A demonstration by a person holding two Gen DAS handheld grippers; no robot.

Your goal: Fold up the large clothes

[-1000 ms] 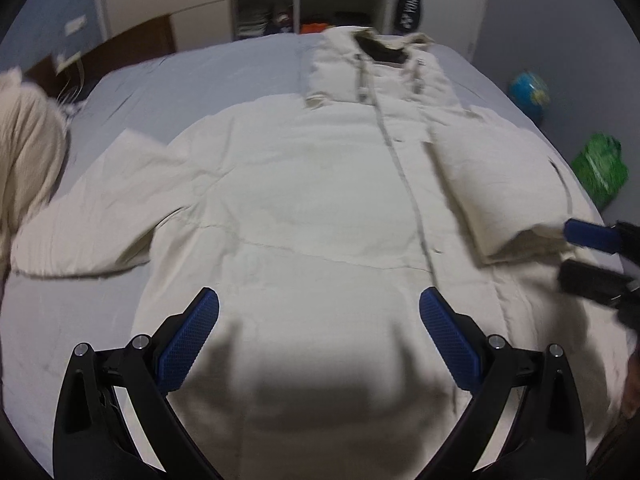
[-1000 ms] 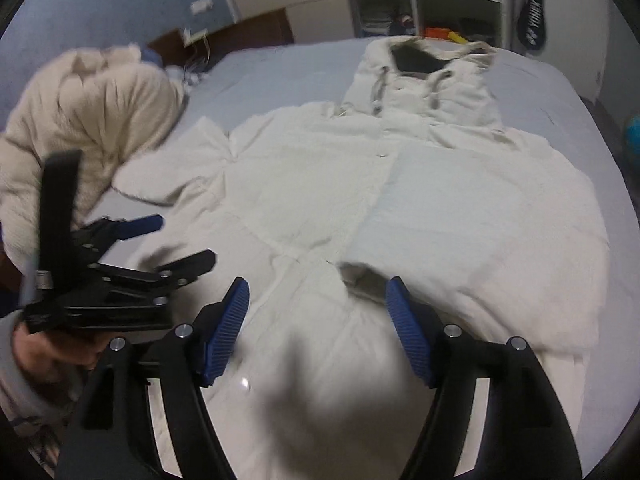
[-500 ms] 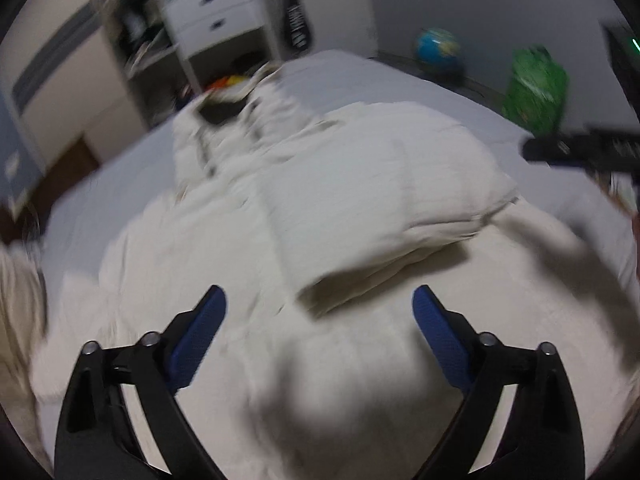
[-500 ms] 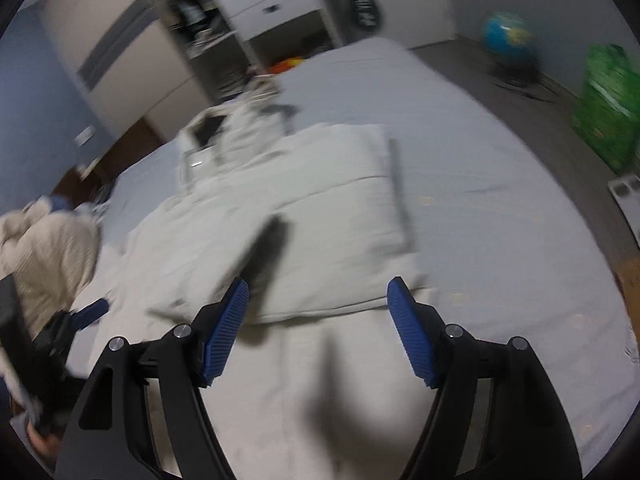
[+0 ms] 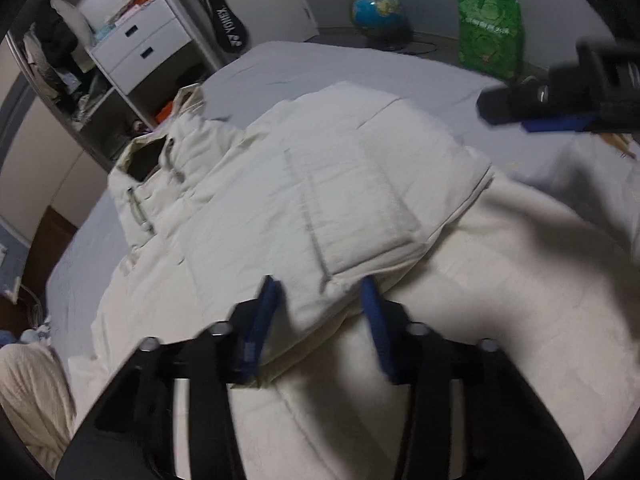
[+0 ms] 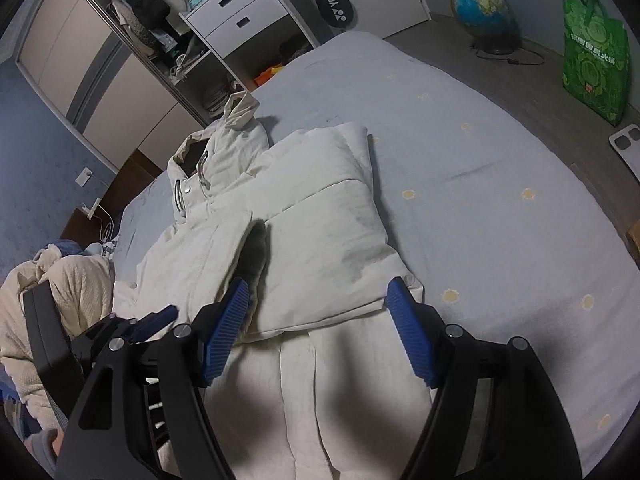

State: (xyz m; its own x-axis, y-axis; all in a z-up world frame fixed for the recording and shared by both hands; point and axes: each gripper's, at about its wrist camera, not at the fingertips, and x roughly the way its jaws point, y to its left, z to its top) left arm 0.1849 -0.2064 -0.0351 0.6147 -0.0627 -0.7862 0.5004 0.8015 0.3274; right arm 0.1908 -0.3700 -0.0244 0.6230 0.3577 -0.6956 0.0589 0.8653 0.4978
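Observation:
A large cream hooded coat lies face up on the grey bed, hood toward the shelves; it also shows in the right wrist view. Its right sleeve is folded across the chest, cuff toward me. My left gripper has its jaws partly closed around the sleeve's cuff; the view is blurred. My right gripper is open and empty, low over the folded sleeve's end. The right gripper also shows in the left wrist view, at the upper right. The left gripper shows in the right wrist view, at the lower left.
A cream knitted blanket is heaped at the bed's left. Shelves and white drawers stand beyond the head of the bed. A globe, a green bag and a scale sit on the floor right of the bed.
Both grippers swung right and dropped toward the folded sleeve. The left gripper's jaws narrowed from wide open to close around the cuff. The right gripper stayed open.

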